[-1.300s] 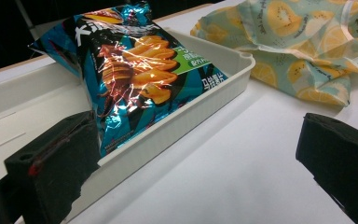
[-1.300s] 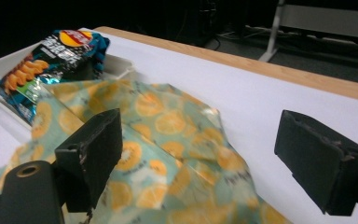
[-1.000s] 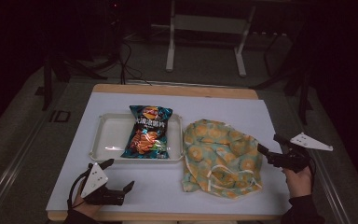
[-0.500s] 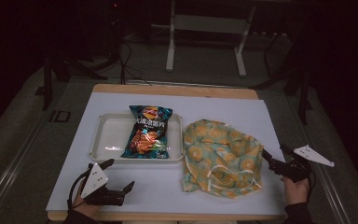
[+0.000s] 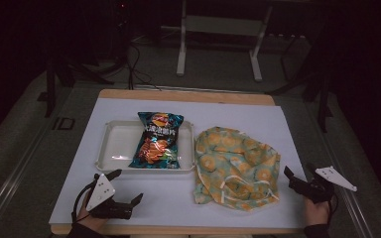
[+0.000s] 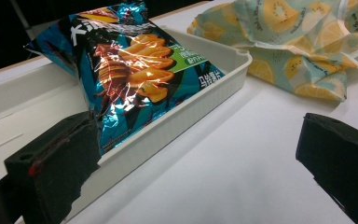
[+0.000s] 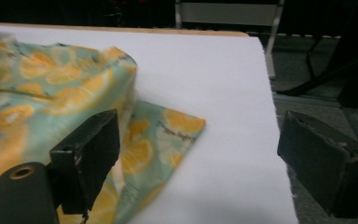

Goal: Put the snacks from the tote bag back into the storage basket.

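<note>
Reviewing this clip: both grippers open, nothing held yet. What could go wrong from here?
The fabric bag lies crumpled with loose cords, so the right gripper may pinch just one layer or snag a cord. The chip bag leans on the tray rim; its glossy film might slip from the left gripper.

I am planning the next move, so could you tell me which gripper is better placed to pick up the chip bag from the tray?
Left. The left gripper rests open just in front of the white tray holding the chip bag; the right gripper sits beyond the fruit-print cloth bag.
</note>
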The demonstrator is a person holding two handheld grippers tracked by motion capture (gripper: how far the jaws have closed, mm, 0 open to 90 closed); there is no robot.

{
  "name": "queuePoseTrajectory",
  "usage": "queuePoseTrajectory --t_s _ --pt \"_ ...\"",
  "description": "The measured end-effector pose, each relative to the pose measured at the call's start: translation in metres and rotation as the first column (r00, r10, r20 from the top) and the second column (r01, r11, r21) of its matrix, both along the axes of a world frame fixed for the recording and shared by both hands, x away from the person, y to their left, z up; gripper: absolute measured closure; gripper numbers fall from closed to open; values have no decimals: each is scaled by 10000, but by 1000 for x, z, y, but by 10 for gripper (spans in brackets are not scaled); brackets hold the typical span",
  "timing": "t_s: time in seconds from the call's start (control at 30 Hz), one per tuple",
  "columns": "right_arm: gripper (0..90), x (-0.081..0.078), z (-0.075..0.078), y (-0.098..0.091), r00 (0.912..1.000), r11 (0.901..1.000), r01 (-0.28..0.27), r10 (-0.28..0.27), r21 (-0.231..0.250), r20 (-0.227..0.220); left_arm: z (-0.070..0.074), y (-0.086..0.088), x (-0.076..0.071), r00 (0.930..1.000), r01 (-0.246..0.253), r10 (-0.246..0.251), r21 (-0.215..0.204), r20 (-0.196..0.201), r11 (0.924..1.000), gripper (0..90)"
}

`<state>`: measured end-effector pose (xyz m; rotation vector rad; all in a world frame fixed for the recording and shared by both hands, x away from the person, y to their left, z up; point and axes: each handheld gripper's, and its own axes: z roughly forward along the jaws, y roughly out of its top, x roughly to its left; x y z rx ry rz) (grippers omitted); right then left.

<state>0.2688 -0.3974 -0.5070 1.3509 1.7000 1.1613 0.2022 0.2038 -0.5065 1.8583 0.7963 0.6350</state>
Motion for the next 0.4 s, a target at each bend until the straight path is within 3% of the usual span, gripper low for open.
queuePoseTrajectory --t_s 0.23,0.4 --pt "135 3 -11 -5 9994 9998 109 -103 184 -320 0 0 0 10000 11 -11 22 -7 10000 2" --pt "135 3 -10 -5 9996 9999 93 -90 125 -260 0 0 0 10000 5 -5 15 -21 10000 2"
